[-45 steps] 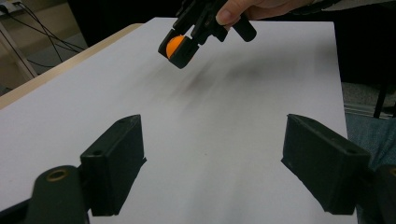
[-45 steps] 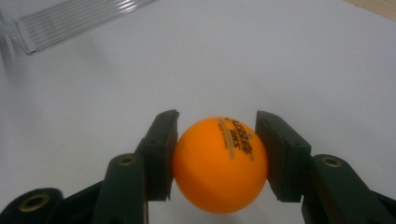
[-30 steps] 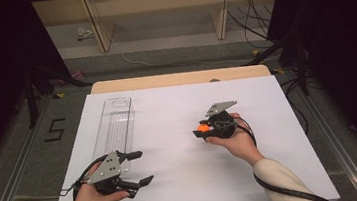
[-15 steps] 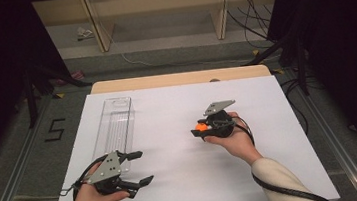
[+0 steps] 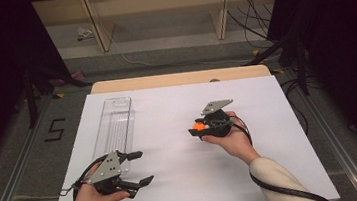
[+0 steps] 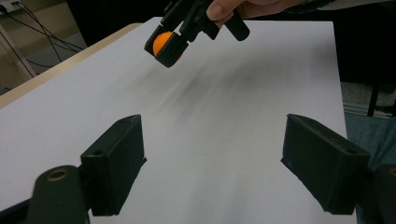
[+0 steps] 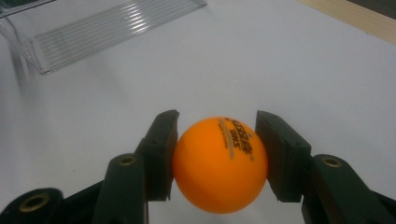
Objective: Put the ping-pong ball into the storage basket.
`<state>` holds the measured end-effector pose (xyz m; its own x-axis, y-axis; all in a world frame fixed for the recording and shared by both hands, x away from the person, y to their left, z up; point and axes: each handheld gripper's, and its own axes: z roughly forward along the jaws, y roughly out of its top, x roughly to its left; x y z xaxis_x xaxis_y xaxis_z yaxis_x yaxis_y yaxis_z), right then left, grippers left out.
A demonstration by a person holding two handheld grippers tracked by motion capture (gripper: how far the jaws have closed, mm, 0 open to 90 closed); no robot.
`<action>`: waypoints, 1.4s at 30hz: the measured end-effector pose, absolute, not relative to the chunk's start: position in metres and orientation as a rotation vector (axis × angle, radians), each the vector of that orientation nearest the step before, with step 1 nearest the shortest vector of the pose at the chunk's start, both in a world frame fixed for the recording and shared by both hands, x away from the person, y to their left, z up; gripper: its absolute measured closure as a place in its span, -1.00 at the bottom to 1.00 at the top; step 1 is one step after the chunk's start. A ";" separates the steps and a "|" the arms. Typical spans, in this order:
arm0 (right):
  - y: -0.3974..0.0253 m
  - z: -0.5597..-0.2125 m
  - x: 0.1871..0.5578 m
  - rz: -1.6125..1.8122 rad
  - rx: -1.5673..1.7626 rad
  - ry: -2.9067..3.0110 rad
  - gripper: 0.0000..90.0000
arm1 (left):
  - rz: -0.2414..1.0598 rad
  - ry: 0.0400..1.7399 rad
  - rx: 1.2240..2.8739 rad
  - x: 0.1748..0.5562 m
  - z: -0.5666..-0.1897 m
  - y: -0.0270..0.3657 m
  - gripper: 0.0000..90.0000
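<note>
An orange table-tennis ball (image 7: 219,164) with black print sits clamped between the jaws of my right gripper (image 7: 217,156). In the high view that right gripper (image 5: 200,128) hovers right of the table's middle with the ball (image 5: 199,126) at its tip. The left gripper view looks across at the ball (image 6: 163,41) in the far gripper. My left gripper (image 5: 136,168) is near the front left corner, jaws wide apart with nothing between them; its own view shows bare white surface between the left gripper's (image 6: 212,158) jaws. A clear plastic tray (image 5: 114,127) lies lengthwise at the left.
A white sheet (image 5: 167,106) covers the wooden table (image 5: 179,79). The ridged clear tray (image 7: 107,28) lies beyond the ball in the right gripper view. Cables and frame legs stand on the floor behind the table.
The right gripper with the ball has shifted slightly left. The left gripper has stayed where it was.
</note>
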<state>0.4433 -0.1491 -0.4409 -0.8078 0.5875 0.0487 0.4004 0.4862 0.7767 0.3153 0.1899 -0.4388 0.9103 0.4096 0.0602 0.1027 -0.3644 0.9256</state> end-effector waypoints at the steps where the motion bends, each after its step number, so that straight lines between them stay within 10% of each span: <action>1: -0.149 -0.440 0.443 1.224 0.847 2.507 0.14 | 0.336 0.374 1.933 0.315 -0.439 0.190 -0.55; 42: -0.132 -0.434 0.444 1.260 0.814 2.506 0.14 | 0.335 0.374 1.934 0.315 -0.439 0.190 -0.55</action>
<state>0.4443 -0.1322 -0.4338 -0.8224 0.5668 0.0498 0.3780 0.4789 0.7923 0.3150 0.1898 -0.4389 0.9107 0.4089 0.0587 0.1042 -0.3647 0.9253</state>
